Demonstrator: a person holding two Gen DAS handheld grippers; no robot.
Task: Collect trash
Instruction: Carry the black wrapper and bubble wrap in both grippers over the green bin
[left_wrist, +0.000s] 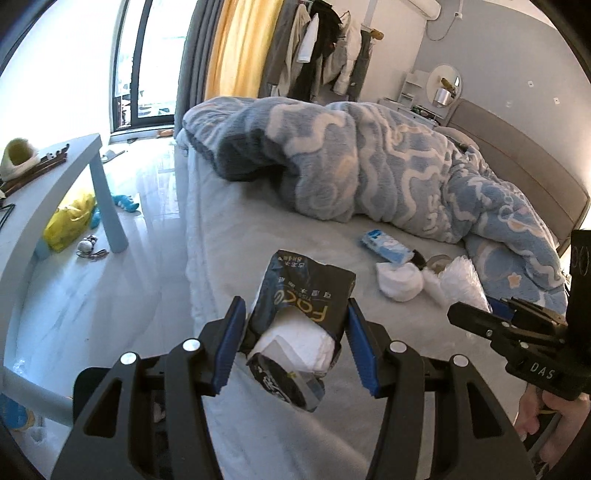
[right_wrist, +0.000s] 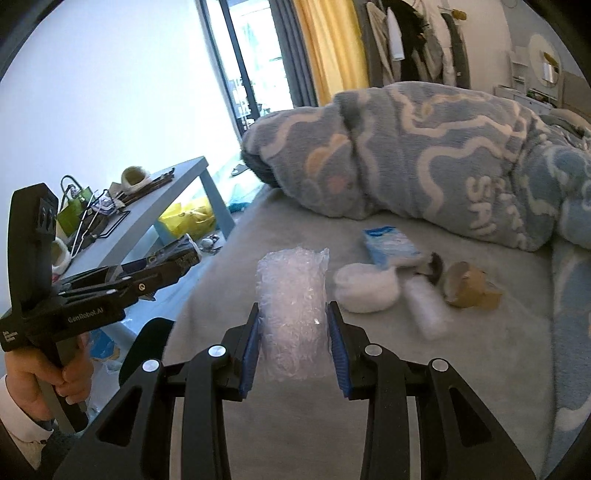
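Observation:
My left gripper (left_wrist: 295, 306) is shut on a dark tissue pack (left_wrist: 306, 291) with white tissue spilling from its open end, held over the near edge of the bed (left_wrist: 258, 229). From the right wrist view, that left gripper (right_wrist: 173, 264) shows side-on at the left, in a person's hand. My right gripper (right_wrist: 293, 308) is shut on a wad of clear bubble wrap (right_wrist: 291, 288), above the grey sheet. On the bed beyond lie a blue-white packet (right_wrist: 391, 243), a white wad (right_wrist: 365, 288), a white roll (right_wrist: 424, 310) and a brown paper cup (right_wrist: 469, 288).
A rumpled blue patterned blanket (right_wrist: 443, 155) covers the far half of the bed. Left of the bed stands a pale blue table (left_wrist: 74, 166) with clutter on top, and a yellow bag (left_wrist: 70, 221) sits beneath it on the shiny floor (left_wrist: 140, 280). Clothes hang by the curtains.

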